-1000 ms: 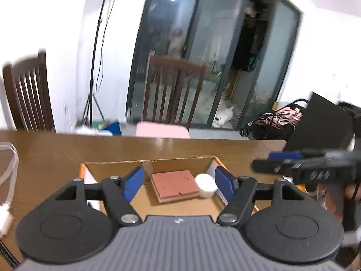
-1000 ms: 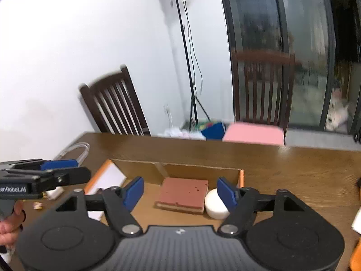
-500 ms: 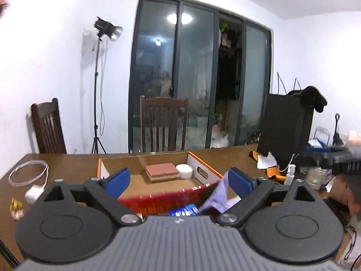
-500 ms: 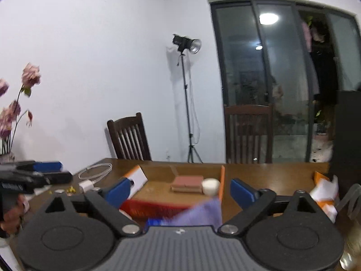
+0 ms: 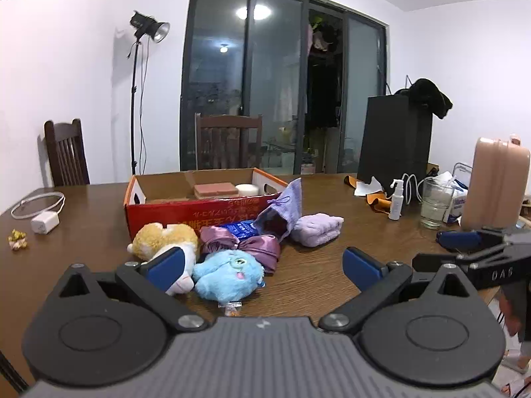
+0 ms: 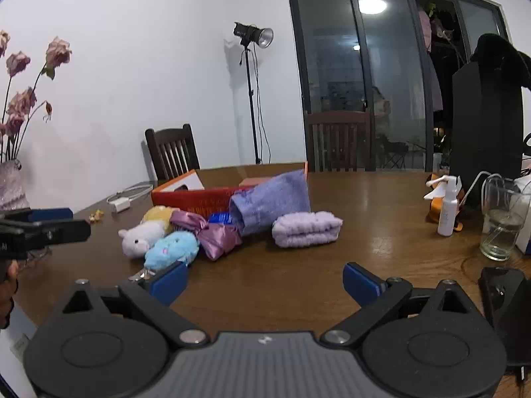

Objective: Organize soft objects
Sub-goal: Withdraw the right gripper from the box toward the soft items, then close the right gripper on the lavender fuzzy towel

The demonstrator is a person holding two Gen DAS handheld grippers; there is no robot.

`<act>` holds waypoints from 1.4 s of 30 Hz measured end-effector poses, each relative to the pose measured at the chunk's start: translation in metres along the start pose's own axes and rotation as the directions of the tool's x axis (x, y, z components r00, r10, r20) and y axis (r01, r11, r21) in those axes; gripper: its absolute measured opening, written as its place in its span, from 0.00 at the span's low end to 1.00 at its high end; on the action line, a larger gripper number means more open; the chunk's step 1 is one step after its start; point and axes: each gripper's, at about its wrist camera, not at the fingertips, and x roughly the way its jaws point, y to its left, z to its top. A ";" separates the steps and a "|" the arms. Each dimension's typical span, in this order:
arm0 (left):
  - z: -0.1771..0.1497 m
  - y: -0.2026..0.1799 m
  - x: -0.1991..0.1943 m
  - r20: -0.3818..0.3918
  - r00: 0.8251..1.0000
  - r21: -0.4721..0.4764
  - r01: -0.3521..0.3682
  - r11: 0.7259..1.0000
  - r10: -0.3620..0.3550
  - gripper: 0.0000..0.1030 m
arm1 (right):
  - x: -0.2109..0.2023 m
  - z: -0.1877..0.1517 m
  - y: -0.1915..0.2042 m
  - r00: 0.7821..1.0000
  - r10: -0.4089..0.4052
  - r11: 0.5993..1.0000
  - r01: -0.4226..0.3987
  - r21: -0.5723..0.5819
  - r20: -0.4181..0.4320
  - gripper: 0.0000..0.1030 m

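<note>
The blue plush toy lies just in front of the left gripper, a bit to its left. The right gripper is farther off. Both are spread wide and hold nothing

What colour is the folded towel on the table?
Light purple; the folded towel shows best in the right wrist view.

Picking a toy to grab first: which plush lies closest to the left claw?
The blue plush. It lies just ahead of the open left claw, in front of the yellow-and-white plush and the other soft things.
</note>
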 end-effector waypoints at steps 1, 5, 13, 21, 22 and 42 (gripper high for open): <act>0.001 0.001 0.002 -0.005 1.000 -0.010 0.000 1.000 0.000 1.00 | 0.002 -0.002 0.001 1.000 0.003 1.000 -0.003 0.001 -0.006 0.97; 0.004 0.008 0.015 -0.026 0.999 -0.022 -0.044 0.999 0.044 1.00 | 0.013 0.001 0.000 1.000 -0.002 1.000 0.002 0.004 -0.006 0.97; 0.010 0.011 0.068 -0.098 0.993 -0.109 -0.074 0.991 0.063 1.00 | 0.067 0.014 -0.019 0.998 0.017 0.998 -0.013 0.063 -0.057 0.97; 0.027 -0.002 0.148 -0.178 0.983 -0.177 -0.001 0.984 -0.031 0.99 | 0.136 0.056 -0.054 0.998 0.027 0.995 -0.021 0.099 -0.059 0.94; 0.028 -0.005 0.156 -0.186 0.982 -0.179 0.009 0.984 -0.043 0.98 | 0.148 0.059 -0.061 0.996 0.021 0.994 -0.013 0.104 -0.081 0.89; 0.008 -0.023 0.199 -0.281 0.950 -0.269 0.062 0.961 -0.140 0.51 | 0.226 0.054 -0.098 0.957 0.100 0.985 -0.058 0.160 -0.271 0.31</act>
